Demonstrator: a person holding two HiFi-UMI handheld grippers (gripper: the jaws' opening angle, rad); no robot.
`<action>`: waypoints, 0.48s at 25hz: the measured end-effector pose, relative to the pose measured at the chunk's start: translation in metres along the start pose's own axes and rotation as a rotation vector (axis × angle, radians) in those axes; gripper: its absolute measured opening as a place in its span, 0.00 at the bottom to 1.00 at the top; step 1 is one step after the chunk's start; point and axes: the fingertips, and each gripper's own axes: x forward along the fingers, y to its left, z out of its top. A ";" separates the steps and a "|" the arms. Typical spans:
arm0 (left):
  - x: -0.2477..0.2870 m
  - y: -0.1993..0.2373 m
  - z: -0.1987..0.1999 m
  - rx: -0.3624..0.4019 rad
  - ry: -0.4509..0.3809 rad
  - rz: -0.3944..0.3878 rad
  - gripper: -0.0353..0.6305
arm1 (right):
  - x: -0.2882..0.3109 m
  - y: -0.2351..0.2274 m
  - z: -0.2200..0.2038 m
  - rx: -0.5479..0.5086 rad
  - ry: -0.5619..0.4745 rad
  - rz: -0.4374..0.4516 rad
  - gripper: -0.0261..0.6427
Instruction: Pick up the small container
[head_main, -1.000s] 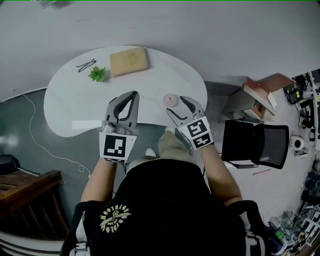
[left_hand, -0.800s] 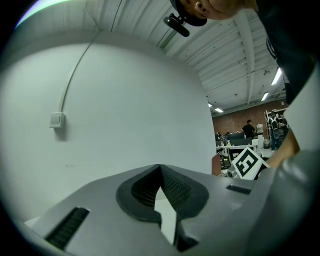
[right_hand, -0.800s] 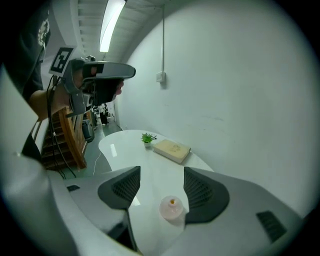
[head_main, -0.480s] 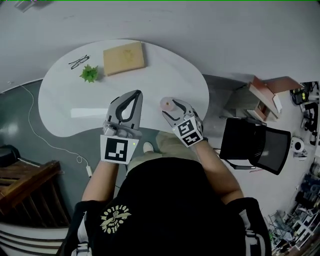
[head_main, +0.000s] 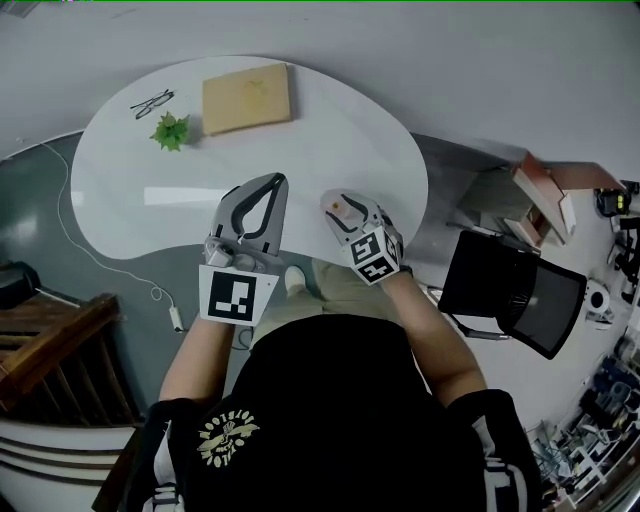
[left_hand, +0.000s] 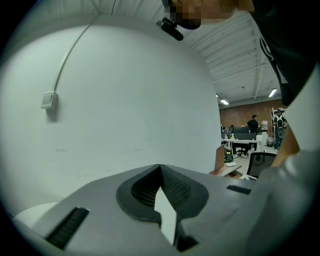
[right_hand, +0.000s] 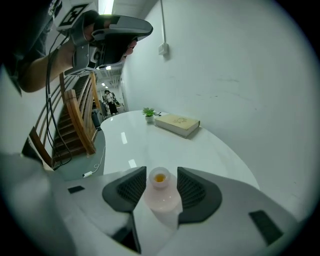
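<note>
The small container (right_hand: 161, 192), a pale pink round bottle with an orange-tinted mouth, stands on the white table (head_main: 120, 200) near its front edge. My right gripper (right_hand: 161, 173) reaches around it. Its jaws are closing, and the ribbed pads meet the bottle's sides. From the head view the container (head_main: 337, 205) is mostly hidden between the right gripper's (head_main: 341, 209) fingers. My left gripper (head_main: 274, 184) hovers to the left of it with jaws shut and nothing in them. In its own view the left gripper (left_hand: 161, 167) points up at a bare wall.
A tan book (head_main: 247, 97), a small green plant (head_main: 170, 130) and a pair of glasses (head_main: 151, 102) lie at the table's far side. A black chair (head_main: 510, 290) stands to the right. Wooden stairs (head_main: 40, 350) and a white cable (head_main: 100, 275) are on the left.
My right gripper has moved forward and left until its jaws stand around the container, and the jaws have narrowed. The left gripper has drifted slightly forward.
</note>
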 end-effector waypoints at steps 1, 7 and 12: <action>0.001 0.000 -0.003 0.003 0.010 0.003 0.07 | 0.004 0.000 -0.002 -0.005 0.003 0.004 0.35; -0.003 0.002 -0.017 0.007 0.046 0.018 0.07 | 0.016 0.001 -0.011 -0.028 0.000 0.001 0.33; -0.014 0.002 -0.017 0.019 0.047 0.025 0.07 | 0.016 0.002 -0.006 -0.007 -0.028 -0.027 0.28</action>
